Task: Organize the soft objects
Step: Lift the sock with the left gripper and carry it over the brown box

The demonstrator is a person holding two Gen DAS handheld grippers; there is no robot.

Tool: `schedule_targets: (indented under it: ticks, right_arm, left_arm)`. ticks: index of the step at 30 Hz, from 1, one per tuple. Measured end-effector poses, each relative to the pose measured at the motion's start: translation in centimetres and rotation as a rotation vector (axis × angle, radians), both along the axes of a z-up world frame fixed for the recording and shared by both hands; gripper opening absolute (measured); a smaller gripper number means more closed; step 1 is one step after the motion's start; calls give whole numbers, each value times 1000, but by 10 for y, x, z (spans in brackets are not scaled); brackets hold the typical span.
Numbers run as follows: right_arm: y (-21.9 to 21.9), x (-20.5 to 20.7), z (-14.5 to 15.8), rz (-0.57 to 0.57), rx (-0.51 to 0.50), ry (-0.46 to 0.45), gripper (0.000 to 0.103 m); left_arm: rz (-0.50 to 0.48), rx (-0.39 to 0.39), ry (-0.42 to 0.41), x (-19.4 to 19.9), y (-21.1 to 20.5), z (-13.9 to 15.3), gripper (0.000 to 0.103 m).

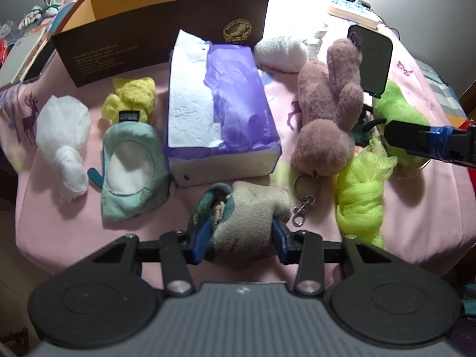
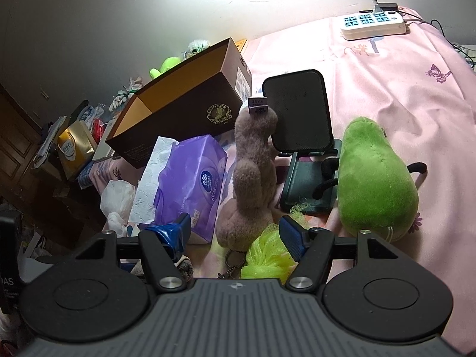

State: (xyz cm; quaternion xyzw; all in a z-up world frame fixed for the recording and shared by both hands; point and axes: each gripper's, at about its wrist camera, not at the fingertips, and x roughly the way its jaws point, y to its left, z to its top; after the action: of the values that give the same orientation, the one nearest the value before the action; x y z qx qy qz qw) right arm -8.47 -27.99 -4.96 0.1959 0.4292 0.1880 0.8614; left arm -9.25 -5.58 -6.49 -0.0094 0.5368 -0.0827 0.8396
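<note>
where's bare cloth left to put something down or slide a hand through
Free: the wide pink cloth between the power strip and the green plush, and the open brown box. Crowded: the front strip, where tissue pack, mauve plush, neon mesh and teal pouch sit close together.

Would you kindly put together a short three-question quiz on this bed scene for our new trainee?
1. True or false: the left tongs grip the beige plush toy.
2. Which soft thing lies nearest the right tongs? A) green avocado plush B) neon mesh sponge C) white plastic bag
3. What hangs from the pink bunny?

Key
1. True; both pads press its sides.
2. B
3. A keyring.
</note>
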Motion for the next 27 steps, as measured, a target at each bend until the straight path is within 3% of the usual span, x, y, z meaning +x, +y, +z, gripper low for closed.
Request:
schedule_targets:
  ticks: [7, 13, 19, 27]
  right_arm:
    - [-5, 2, 1, -7, 27, -15, 51]
    - [-2, 6, -3, -22, 32, 9, 50]
    - [3, 9, 1, -81, 8, -3, 50]
    - [2, 11, 11, -252, -34, -4, 50]
  left_arm:
    - [-28, -42, -74, -13, 3, 40, 42]
    - [35, -64, -206, 9, 35, 87, 42]
    - [87, -22, -361, 70, 69, 120, 42]
    - [138, 8, -361, 189, 111, 105, 42]
